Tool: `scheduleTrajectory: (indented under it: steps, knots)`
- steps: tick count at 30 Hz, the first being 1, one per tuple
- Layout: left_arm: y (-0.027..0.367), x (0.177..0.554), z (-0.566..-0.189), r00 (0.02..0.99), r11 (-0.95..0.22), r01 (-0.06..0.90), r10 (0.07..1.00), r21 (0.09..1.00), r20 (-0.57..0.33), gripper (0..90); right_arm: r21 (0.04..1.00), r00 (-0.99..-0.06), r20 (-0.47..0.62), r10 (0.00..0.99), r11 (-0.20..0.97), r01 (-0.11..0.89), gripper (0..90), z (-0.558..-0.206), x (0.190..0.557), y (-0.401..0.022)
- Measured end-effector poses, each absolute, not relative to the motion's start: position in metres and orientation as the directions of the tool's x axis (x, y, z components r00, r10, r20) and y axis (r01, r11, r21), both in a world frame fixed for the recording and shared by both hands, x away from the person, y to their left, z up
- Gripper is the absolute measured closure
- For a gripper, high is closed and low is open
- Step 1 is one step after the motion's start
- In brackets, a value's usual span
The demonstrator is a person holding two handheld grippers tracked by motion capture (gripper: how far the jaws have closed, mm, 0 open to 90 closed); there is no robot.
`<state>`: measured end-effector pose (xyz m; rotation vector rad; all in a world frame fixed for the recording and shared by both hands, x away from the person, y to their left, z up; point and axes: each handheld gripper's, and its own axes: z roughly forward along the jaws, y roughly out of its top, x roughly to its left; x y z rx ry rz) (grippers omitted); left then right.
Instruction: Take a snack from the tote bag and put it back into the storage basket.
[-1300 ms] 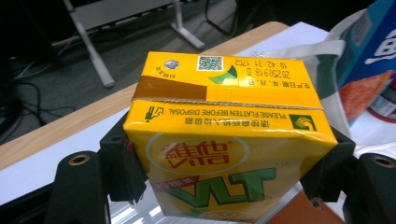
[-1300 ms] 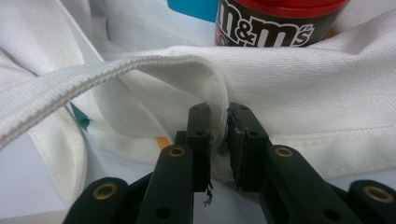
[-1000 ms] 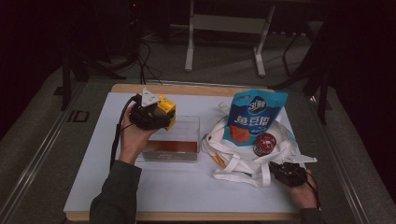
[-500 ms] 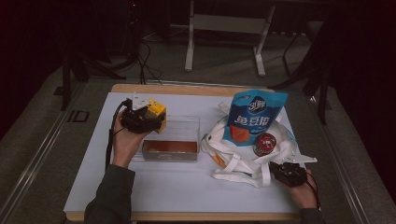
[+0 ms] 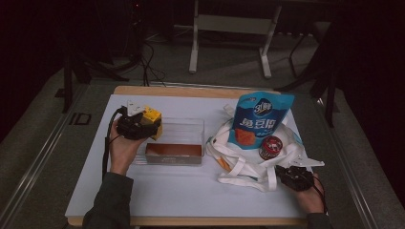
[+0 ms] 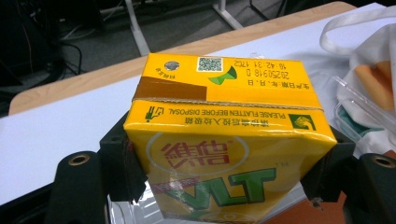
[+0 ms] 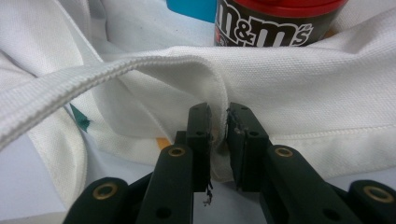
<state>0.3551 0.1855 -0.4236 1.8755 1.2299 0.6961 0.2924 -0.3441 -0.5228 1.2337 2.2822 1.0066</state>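
Observation:
My left gripper point(image 5: 138, 125) is shut on a yellow drink carton point(image 5: 153, 117) and holds it at the left end of a clear plastic box point(image 5: 184, 129). In the left gripper view the black jaws clamp both sides of the carton point(image 6: 224, 135), whose printed top faces the camera. My right gripper point(image 5: 291, 175) rests near the table's front right, shut on a fold of the white tote bag point(image 5: 243, 167). In the right gripper view its jaws pinch the tote bag's cloth point(image 7: 303, 79) just below a strap.
On the bag lie a blue snack pouch point(image 5: 258, 121) and a brown M&M's can point(image 5: 271, 147) with a red lid. The can point(image 7: 266, 23) lies close beyond the pinched fold. The white table point(image 5: 191, 191) has free room at the front middle.
The left hand has carried the carton lower and nearer to the person, to the box's left end. The right hand and the bag have not moved.

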Motion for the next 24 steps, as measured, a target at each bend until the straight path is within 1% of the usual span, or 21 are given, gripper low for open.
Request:
scheduleTrajectory:
  steps: [13,24]
  knots:
    - [0.198,0.358,-0.440,0.328,-0.196,0.537,0.945,0.821,0.011,29.0,0.730,-0.554,0.022,0.832,0.365,0.577,78.8,-0.523,0.292,-0.344]
    - [0.198,0.358,-0.457,0.327,-0.216,0.563,0.945,0.798,0.024,28.9,0.732,-0.552,0.021,0.834,0.363,0.577,78.8,-0.523,0.292,-0.344]
